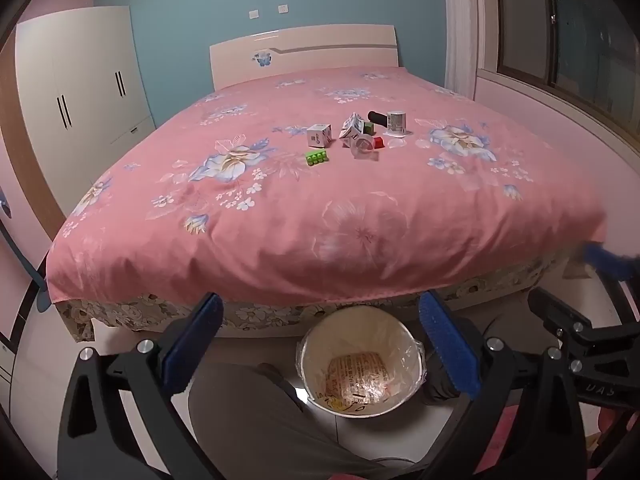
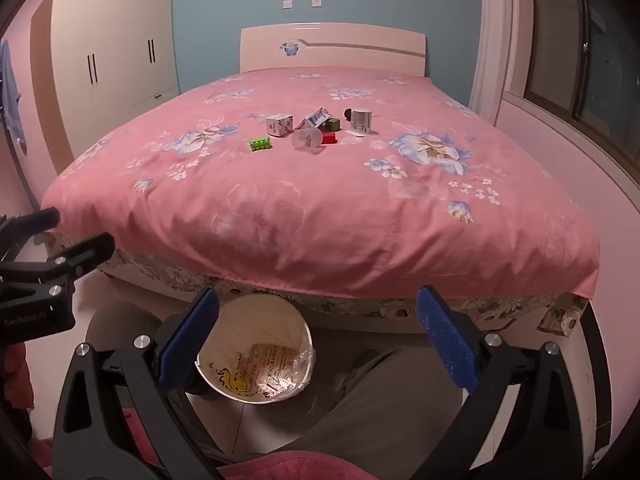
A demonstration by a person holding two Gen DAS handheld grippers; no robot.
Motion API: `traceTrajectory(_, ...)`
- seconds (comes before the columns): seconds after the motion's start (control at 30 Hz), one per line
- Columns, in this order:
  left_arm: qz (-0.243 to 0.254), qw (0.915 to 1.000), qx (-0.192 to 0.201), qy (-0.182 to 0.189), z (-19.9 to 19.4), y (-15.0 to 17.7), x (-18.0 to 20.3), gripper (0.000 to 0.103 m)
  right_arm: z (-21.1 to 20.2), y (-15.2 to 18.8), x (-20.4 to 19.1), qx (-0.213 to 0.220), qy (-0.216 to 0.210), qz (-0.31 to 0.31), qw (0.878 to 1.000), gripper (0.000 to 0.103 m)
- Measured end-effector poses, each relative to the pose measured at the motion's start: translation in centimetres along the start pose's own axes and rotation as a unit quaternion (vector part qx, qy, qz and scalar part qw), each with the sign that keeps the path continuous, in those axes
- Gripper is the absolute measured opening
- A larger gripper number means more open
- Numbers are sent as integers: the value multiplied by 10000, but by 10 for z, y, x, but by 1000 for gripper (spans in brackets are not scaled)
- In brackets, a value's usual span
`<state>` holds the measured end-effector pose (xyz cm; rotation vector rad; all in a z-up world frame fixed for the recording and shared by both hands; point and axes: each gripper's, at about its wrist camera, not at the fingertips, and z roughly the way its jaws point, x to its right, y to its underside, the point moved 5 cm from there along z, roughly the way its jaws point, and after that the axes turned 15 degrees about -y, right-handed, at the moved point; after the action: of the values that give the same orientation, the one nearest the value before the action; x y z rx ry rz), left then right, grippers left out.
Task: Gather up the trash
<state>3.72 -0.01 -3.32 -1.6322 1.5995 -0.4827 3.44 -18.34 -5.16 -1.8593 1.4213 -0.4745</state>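
Both sets of tongs gape wide and empty: left gripper [image 1: 320,344], right gripper [image 2: 316,340]. The trash pile [image 1: 356,134] sits mid-bed on the pink cover [image 1: 280,208], far off; bin [image 1: 360,364] waits near, on the floor.

Pink bed [image 2: 320,208] – scattered trash [image 2: 308,130], bin [image 2: 256,356] below, right tongs [image 2: 316,344] wide apart

The near half of the pink flowered bed cover [image 1: 320,232] lies bare, so a gripper can pass freely over it up to the small cluster of boxes, a green block and a clear plastic cup [image 2: 307,140] in the middle. These pieces stand close together, some touching, with open cover on all sides. Below the bed edge, the white round bin with plastic liner [image 1: 416,354] stands between the person's grey-trousered legs [image 1: 248,412], its mouth uncovered.
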Motion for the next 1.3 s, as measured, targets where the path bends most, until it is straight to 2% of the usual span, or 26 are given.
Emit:
traceTrajectory(0.23,-22,9999,-54,88,6,-1,-4,100,1,0,-1,-26,-31,13,10000,97)
traceTrajectory(0.27,11,10000,71,-46,-2,-3,-3,100,1,0,-2,-17,-20,-22,10000,97)
traceTrajectory(1.3,-5,10000,67,2,-6,-2,-5,100,0,0,-2,-25,-49,-53,10000,97)
